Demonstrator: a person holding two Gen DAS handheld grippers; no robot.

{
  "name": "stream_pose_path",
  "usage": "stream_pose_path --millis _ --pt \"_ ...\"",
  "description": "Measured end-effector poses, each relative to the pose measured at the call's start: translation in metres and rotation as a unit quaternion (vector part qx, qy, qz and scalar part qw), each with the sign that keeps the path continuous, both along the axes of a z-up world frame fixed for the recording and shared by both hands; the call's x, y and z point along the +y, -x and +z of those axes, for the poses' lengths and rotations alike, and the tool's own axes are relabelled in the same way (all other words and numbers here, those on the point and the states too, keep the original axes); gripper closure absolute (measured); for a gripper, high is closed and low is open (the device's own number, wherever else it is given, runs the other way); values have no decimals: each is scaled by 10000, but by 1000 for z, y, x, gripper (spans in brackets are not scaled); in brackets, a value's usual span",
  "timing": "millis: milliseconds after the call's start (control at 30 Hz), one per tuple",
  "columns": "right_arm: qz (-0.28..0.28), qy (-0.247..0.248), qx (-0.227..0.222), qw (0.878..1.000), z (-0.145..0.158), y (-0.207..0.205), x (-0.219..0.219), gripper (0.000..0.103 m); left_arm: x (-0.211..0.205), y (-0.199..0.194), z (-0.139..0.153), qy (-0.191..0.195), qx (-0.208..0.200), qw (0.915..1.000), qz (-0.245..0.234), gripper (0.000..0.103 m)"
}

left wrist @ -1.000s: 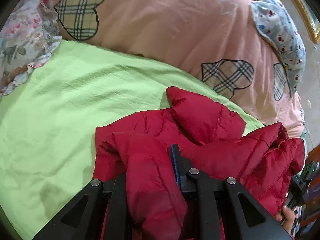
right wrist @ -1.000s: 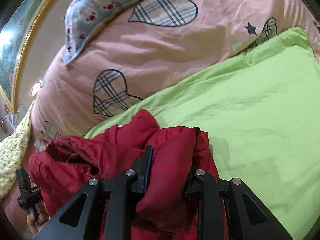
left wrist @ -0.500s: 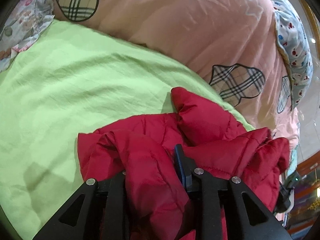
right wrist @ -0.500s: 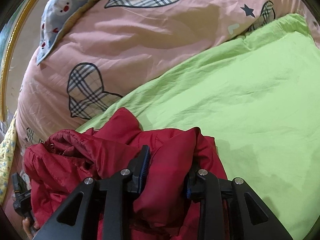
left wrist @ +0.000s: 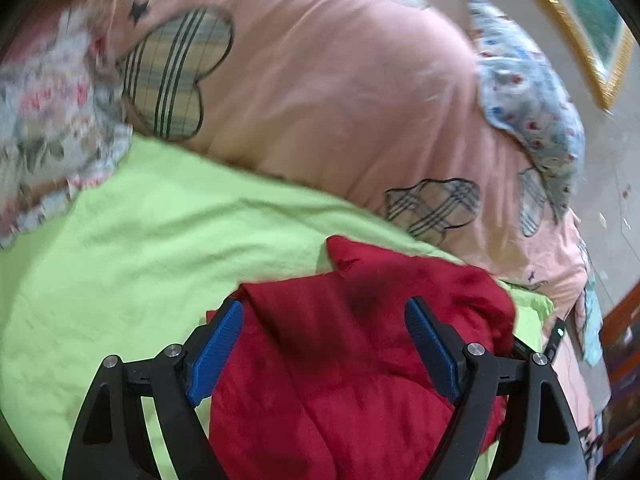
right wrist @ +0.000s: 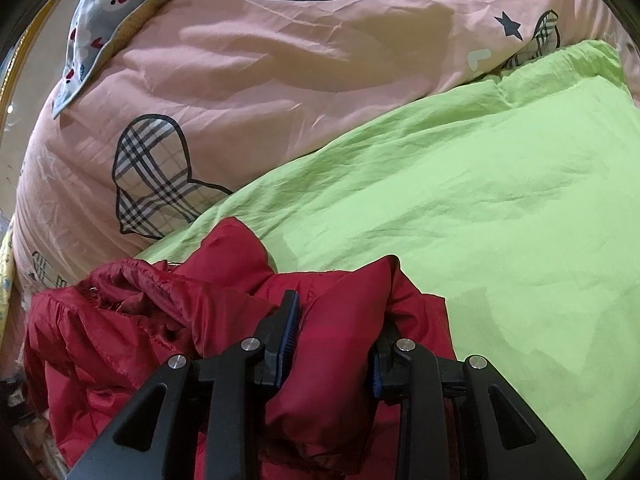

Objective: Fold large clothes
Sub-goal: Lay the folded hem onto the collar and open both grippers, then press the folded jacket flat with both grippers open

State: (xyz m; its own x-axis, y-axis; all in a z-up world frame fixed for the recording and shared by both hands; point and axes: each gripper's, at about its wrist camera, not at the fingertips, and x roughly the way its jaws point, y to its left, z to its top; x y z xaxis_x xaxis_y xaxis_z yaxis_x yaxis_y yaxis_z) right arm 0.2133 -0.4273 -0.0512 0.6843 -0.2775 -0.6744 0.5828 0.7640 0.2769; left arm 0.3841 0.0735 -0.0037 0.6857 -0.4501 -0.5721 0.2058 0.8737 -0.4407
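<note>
A red puffer jacket (left wrist: 340,340) lies bunched on the green bed sheet (left wrist: 120,260). In the left wrist view my left gripper (left wrist: 324,316) hangs over it with its jaws opening wide; the blue pads (left wrist: 218,344) stand clear of the fabric below. In the right wrist view my right gripper (right wrist: 340,324) is shut on a thick fold of the jacket (right wrist: 332,344), which bulges between its pads. More of the jacket lies crumpled to the left. The picture in the left wrist view is blurred.
A big pink duvet (right wrist: 280,80) with plaid hearts piles up behind the jacket. A blue patterned pillow (left wrist: 532,108) and a floral cloth (left wrist: 44,120) lie at its ends. Open green sheet (right wrist: 480,200) spreads to the right. A gold picture frame (left wrist: 576,28) hangs on the wall.
My left gripper let go of the jacket fold, opened wide and lifted back from it. The right gripper kept its hold and sank slightly toward the bed.
</note>
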Motion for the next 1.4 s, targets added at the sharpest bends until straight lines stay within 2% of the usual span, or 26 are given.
stream_pose_path --millis 67,133,300,433,500,633,700,767,867,933,1033,1167,1267,1400 --pt "-78 17 11 10000 0 -1 0 74 -10 18 4 -51 -74 9998 -190 20" --pt "-167 65 34 9998 0 -1 0 74 -31 29 -1 -301 -39 9987 -413 20" --pt "-237 141 113 9996 -1 -4 2 73 -96 47 -32 -827 222 9904 -1087 20" --pt "-212 78 108 9997 -1 -3 0 72 -132 44 -63 -1378 445 9830 -1131 21" --pt "-171 49 87 9998 2 -1 1 66 -138 37 -78 -1609 490 9808 -992 20" --pt "-54 -181 -284 9994 26 17 5 51 -135 24 -91 -1554 569 9824 -864 20" --pt "37 -106 -471 9988 45 31 13 41 -137 23 -94 -1587 536 9824 -832 20" --pt "109 68 -618 9980 60 45 25 35 -138 24 -96 -1631 522 9819 -808 20" --pt "512 380 -630 9960 75 56 53 35 -135 27 -97 -1607 529 9827 -757 20" --pt "955 393 -349 9940 69 48 71 35 -134 24 -96 -1635 521 9824 -741 20" --pt "1505 373 263 9876 43 27 92 35 -145 15 -99 -1685 519 9816 -733 20" --pt "1672 526 1048 9789 4 -4 102 35 -141 18 -94 -1572 489 9830 -810 22" --pt "1437 661 1130 9809 -6 -13 93 35 -126 26 -82 -1333 404 9865 -862 26" --pt "1233 382 1029 9863 -13 -18 77 35 -99 37 -72 -1158 271 9908 -649 27"
